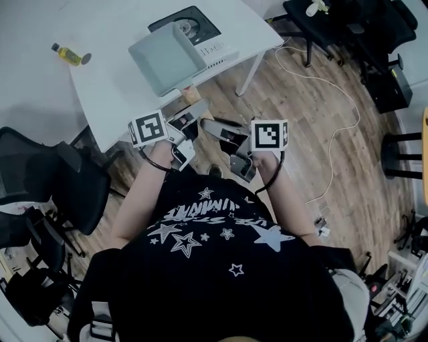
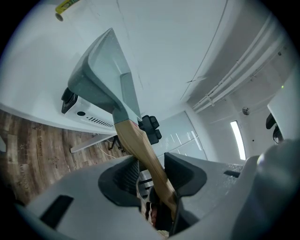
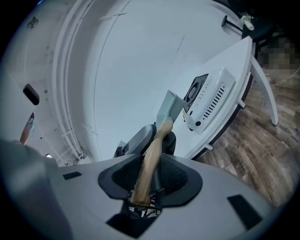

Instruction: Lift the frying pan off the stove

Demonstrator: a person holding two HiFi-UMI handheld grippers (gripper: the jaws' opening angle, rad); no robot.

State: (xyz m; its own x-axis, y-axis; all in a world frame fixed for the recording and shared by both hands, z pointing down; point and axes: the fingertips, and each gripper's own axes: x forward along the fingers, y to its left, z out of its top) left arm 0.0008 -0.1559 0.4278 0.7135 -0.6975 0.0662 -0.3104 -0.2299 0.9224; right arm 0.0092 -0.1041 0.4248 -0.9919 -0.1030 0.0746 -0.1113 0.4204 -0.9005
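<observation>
The square grey-green frying pan (image 1: 164, 57) hangs tilted in the air above the white table (image 1: 107, 80), clear of the stove (image 1: 217, 50), a white cooker with a black top. Its wooden handle (image 1: 192, 95) points back toward me. My left gripper (image 1: 184, 127) is shut on that handle, which runs between the jaws in the left gripper view (image 2: 140, 150) up to the pan (image 2: 101, 79). My right gripper (image 1: 224, 133) is shut on the handle's end (image 3: 150, 164). The pan (image 3: 168, 108) shows small beyond it, partly hidden by the left gripper's body.
A small yellow bottle (image 1: 70, 55) lies on the table's far left. A black office chair (image 1: 53, 180) stands left of me, and more dark chairs (image 1: 361, 20) at the back right. A white cable (image 1: 328, 120) trails over the wooden floor.
</observation>
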